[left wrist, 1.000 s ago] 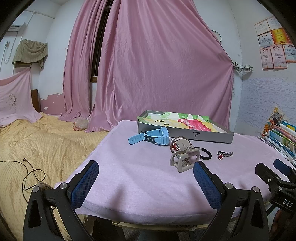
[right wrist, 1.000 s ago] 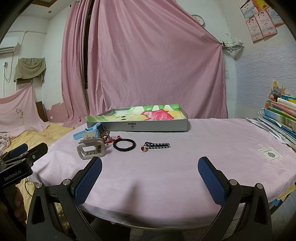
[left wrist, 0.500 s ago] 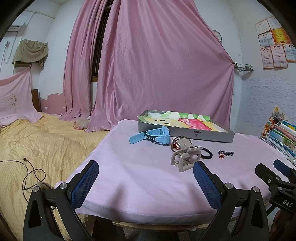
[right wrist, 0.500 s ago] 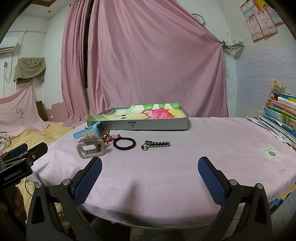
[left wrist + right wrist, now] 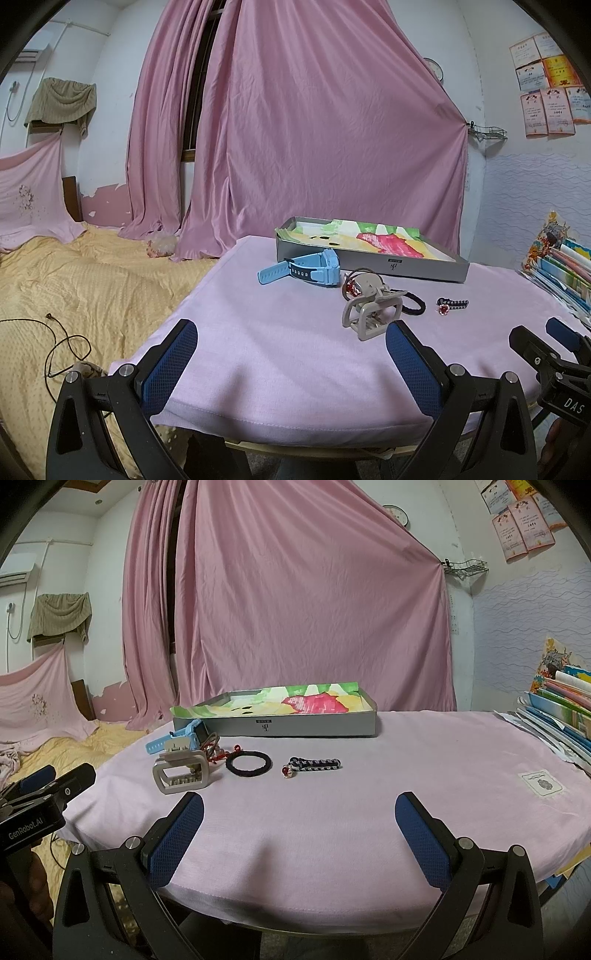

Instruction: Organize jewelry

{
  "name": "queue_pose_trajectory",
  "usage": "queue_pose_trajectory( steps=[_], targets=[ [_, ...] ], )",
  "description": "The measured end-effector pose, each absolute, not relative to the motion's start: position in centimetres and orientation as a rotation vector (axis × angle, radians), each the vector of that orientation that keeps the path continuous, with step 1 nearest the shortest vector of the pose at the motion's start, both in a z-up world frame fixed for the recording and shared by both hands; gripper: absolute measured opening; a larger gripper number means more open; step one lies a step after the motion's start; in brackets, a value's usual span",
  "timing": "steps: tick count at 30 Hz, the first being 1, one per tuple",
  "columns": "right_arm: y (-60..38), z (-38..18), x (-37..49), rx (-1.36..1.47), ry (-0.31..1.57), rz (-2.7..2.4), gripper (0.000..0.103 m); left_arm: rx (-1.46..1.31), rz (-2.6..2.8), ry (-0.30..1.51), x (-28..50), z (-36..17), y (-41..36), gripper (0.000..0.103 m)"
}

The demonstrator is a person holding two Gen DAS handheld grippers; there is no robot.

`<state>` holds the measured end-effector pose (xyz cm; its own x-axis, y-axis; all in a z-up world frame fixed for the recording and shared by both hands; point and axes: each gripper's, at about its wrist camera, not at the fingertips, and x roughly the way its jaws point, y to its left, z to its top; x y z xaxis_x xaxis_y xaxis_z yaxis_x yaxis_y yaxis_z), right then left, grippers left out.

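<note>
Hair clip, black hair tie, beyond both wide-spread jaws

A shallow grey tray with a colourful lining sits toward the worktop's far edge. In front of it lie a blue watch, a beige hair claw, a black hair tie and a dark braided bracelet with a red bead.

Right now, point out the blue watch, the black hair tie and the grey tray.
blue watch [image 5: 325,266]: left wrist view, on the watch body.
black hair tie [image 5: 248,763]: right wrist view, on the ring's near band.
grey tray [image 5: 317,726]: right wrist view, on the front wall.
</note>
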<state>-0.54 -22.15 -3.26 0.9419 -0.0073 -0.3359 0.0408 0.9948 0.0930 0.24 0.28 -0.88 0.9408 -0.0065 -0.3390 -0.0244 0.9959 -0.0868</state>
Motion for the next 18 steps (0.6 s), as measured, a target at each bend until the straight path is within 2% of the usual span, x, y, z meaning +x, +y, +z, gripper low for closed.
queue_pose_trajectory(
  steps=[18],
  targets=[
    [-22.21, -3.74, 0.09, 0.102, 0.358, -0.024, 0.102, -0.091, 0.009, 0.354, 0.61, -1.7, 0.36, 0.102]
  ],
)
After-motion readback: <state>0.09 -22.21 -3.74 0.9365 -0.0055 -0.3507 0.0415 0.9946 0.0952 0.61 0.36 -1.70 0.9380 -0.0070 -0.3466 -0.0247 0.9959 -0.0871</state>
